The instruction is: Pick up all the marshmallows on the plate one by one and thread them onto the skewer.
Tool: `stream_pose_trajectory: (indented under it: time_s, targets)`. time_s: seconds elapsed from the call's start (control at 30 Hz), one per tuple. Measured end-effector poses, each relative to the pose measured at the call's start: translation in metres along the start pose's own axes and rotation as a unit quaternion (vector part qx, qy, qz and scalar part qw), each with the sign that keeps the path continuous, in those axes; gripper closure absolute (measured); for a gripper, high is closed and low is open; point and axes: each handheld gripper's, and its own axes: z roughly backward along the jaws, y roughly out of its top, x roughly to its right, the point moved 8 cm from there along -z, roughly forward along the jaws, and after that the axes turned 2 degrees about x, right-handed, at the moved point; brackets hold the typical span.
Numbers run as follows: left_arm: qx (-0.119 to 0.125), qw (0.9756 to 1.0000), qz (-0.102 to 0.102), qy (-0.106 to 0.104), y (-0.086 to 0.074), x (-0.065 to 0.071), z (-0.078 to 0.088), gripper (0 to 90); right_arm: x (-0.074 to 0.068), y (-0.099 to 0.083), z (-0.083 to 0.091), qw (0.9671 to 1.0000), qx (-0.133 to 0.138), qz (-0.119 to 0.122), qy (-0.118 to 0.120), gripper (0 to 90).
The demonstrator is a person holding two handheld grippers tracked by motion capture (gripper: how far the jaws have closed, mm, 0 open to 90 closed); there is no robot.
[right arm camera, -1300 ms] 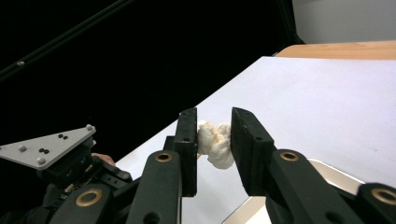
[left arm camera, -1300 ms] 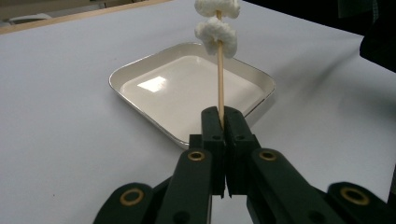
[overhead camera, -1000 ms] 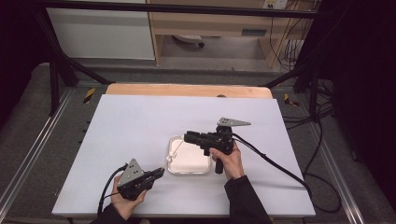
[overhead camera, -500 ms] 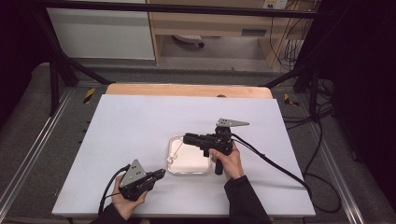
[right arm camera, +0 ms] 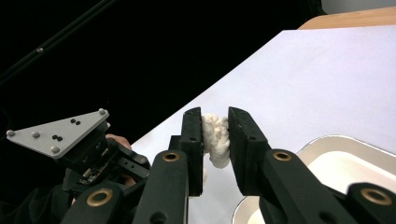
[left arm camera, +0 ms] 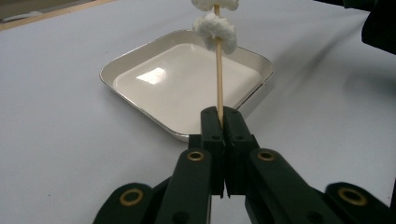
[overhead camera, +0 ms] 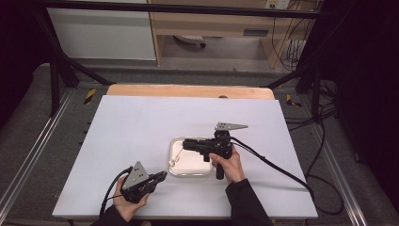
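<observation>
My left gripper [overhead camera: 163, 175] sits near the table's front edge. In the left gripper view its jaws [left arm camera: 219, 114] are shut on the base of a thin wooden skewer [left arm camera: 218, 88]. The skewer rises over the white tray [left arm camera: 140, 60], with a white marshmallow [left arm camera: 215, 29] threaded on it and another at its top. My right gripper [overhead camera: 184, 143] reaches left over the tray [overhead camera: 193, 167]. In the right gripper view it [right arm camera: 215, 126] is shut on a white marshmallow [right arm camera: 217, 140], the pads pressing both its sides. The lower marshmallow [overhead camera: 173, 161] hangs at the tray's left rim.
The white table top [overhead camera: 141, 127] stretches wide behind and to the left of the tray. A wooden strip [overhead camera: 188, 90] runs along its far edge. Black cables [overhead camera: 273, 162] trail from the right gripper off the table's right side. The left gripper's grey plate [right arm camera: 60, 130] shows beyond my right jaws.
</observation>
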Motion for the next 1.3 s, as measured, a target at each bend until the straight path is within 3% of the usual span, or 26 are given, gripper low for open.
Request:
stream_pose_trajectory:
  time_s: [1.3]
  targets:
    - [-0.013,0.9999,0.005,0.000,-0.005,0.001,-0.003,88.6,-0.002,-0.021,-0.010,0.9998,-0.012,0.018,0.004,80.2]
